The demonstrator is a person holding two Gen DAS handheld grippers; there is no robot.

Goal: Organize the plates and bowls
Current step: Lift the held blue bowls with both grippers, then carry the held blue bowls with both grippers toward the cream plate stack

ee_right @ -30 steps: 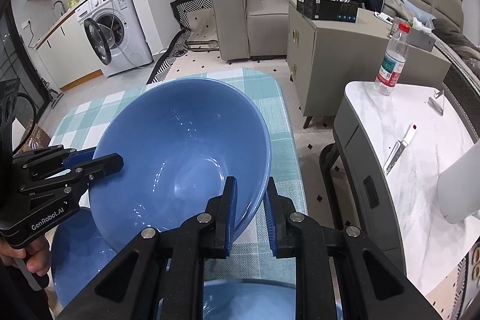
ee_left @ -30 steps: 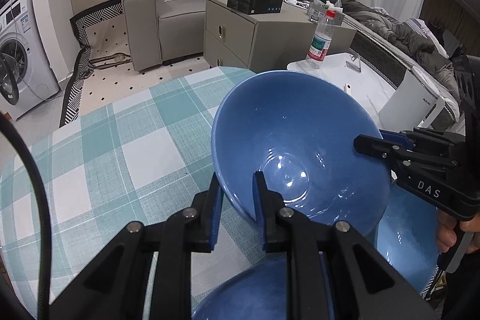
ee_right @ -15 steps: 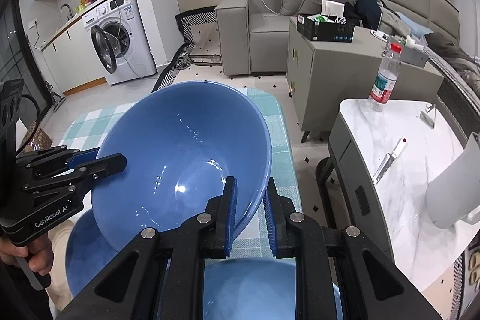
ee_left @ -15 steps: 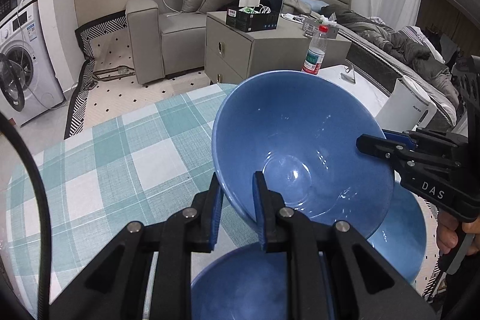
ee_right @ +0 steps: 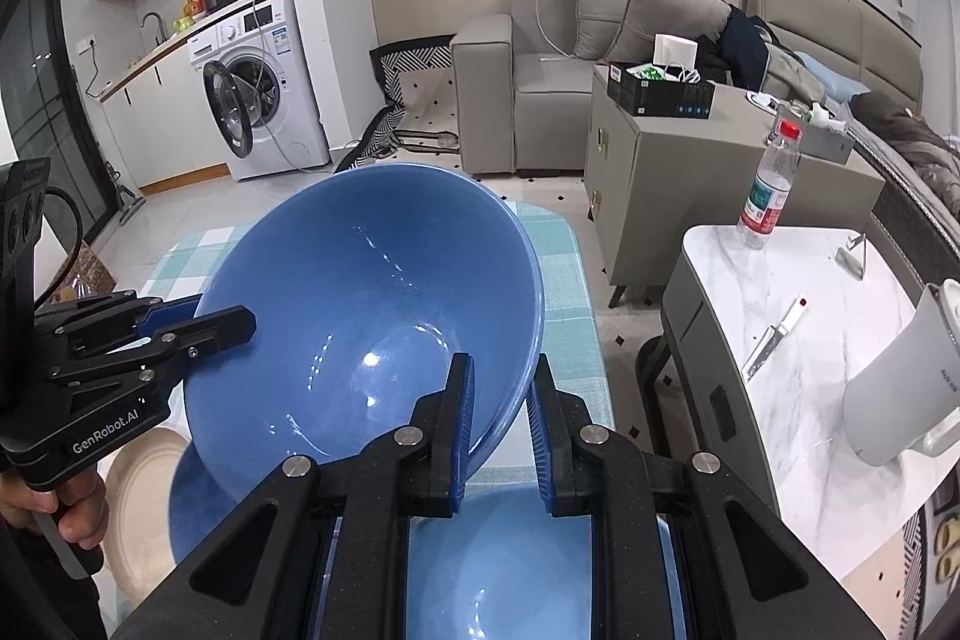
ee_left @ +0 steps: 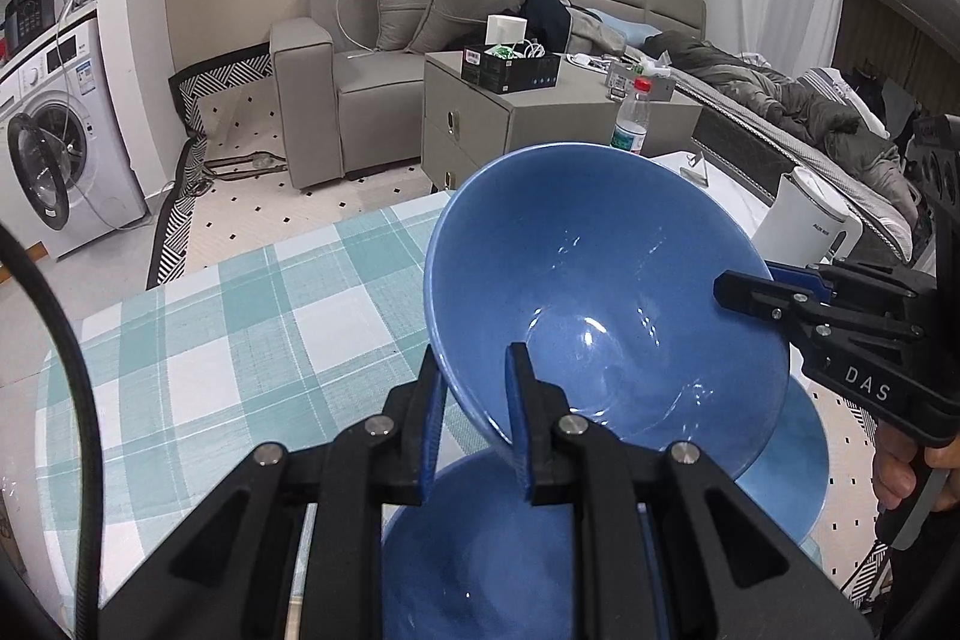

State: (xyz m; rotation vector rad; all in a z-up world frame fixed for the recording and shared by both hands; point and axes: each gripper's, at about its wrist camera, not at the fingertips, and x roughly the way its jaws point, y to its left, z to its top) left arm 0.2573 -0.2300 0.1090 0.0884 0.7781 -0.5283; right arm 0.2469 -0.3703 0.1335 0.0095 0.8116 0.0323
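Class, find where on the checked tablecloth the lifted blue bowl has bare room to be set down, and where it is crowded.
Free: the checked tablecloth to the lifted blue bowl's left, out to its far edge toward the washing machine. Crowded: the near side under both tools, where two more blue bowls and a cream plate sit.

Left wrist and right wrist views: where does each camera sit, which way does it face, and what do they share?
Left wrist: rides the left tongs, looking down along them over the checked table at the blue bowl they clamp; the right tongs and a hand show.
Right wrist: rides the right tongs, facing the same bowl; the left tongs and a hand show.
Shared: the bowl pinched at opposite rims, sofa, water bottle.
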